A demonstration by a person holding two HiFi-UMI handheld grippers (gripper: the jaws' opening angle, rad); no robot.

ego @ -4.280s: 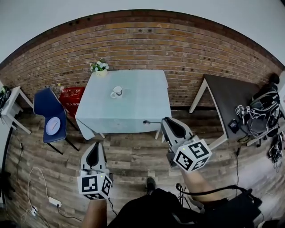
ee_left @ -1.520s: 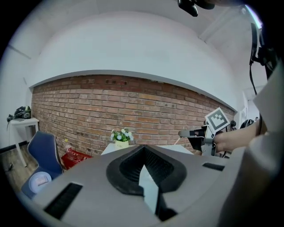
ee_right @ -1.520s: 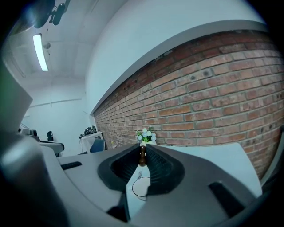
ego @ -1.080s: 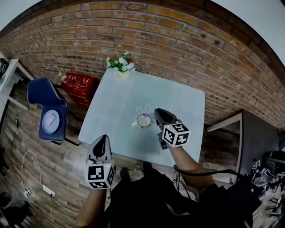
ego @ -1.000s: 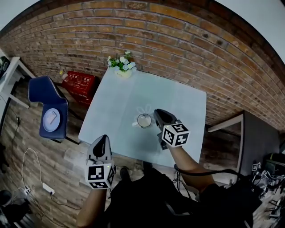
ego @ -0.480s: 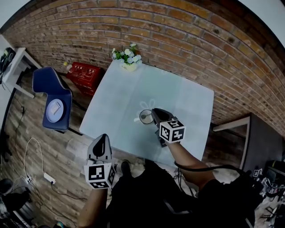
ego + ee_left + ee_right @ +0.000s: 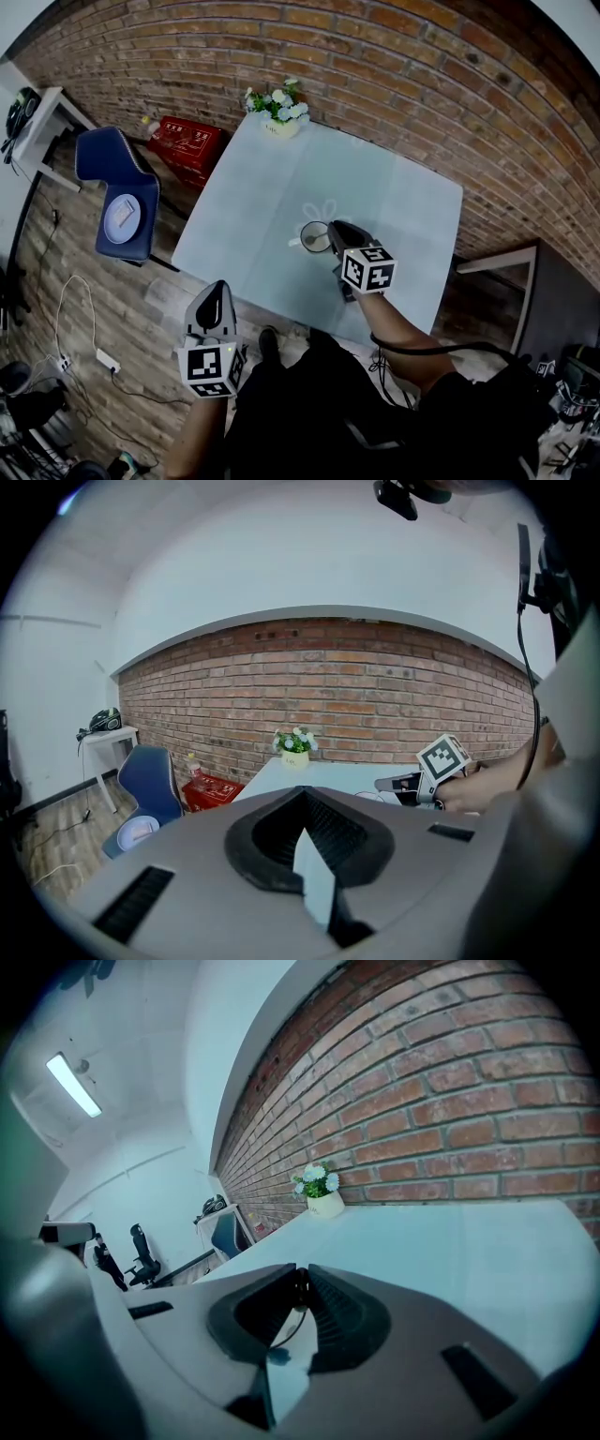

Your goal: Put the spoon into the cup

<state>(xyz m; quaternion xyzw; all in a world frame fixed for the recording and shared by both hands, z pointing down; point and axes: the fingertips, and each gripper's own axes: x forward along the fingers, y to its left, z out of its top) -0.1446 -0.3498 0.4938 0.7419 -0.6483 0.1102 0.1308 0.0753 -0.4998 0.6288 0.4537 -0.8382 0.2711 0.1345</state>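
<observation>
One spoon [image 7: 292,1329] hanging bowl-down, clenched in right tongs [image 7: 301,1279] by cup [image 7: 313,238], left tongs [image 7: 304,797] closed

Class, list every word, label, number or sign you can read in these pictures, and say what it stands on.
No text can be read.
Red crate: white print, too small and blurred to read.
Marker cubes: black-and-white square patterns only, no letters.
Nothing else bears text.

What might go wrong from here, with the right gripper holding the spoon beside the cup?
The right gripper pinches the spoon only by its thin handle, so it may swivel or slip. The gripper's nose sits right beside the cup; a nudge could tip or slide it on the table.
</observation>
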